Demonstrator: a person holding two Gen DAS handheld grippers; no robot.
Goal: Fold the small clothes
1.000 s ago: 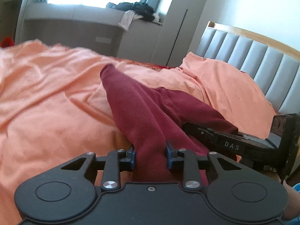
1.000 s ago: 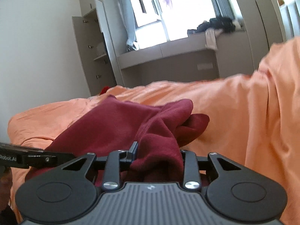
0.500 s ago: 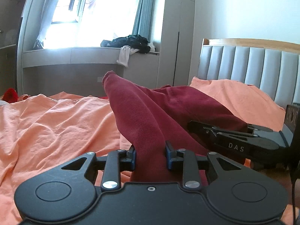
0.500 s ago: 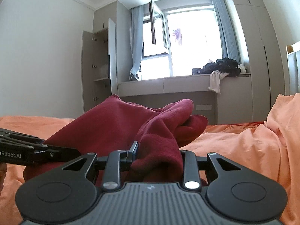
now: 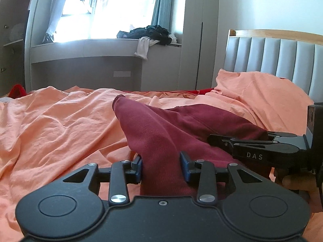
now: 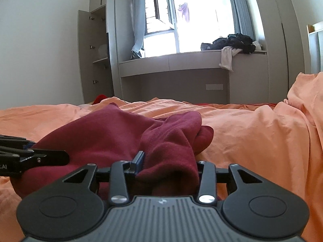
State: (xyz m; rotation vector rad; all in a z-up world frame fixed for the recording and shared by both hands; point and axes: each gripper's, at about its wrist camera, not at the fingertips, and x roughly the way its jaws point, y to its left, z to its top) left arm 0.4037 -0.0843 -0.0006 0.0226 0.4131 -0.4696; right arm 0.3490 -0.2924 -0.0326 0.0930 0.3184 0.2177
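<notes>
A dark red garment (image 5: 165, 129) lies bunched on the orange bed sheet (image 5: 60, 125). My left gripper (image 5: 161, 168) is shut on a fold of it, which runs forward between the blue pads. My right gripper (image 6: 167, 167) is shut on another bunched part of the same garment (image 6: 113, 133). The right gripper shows in the left wrist view (image 5: 254, 147) at the right, close beside mine. The left gripper shows at the left edge of the right wrist view (image 6: 30, 157).
A grey padded headboard (image 5: 282, 56) stands at the right with an orange pillow (image 5: 258, 88) before it. A window bench (image 6: 181, 64) with a pile of dark clothes (image 6: 234, 42) lies beyond the bed. An open wardrobe (image 6: 94, 56) stands at the left.
Both grippers rose with the garment and tilted up half a second ago, then came back down toward the bed. The garment now rests lower on the sheet.
</notes>
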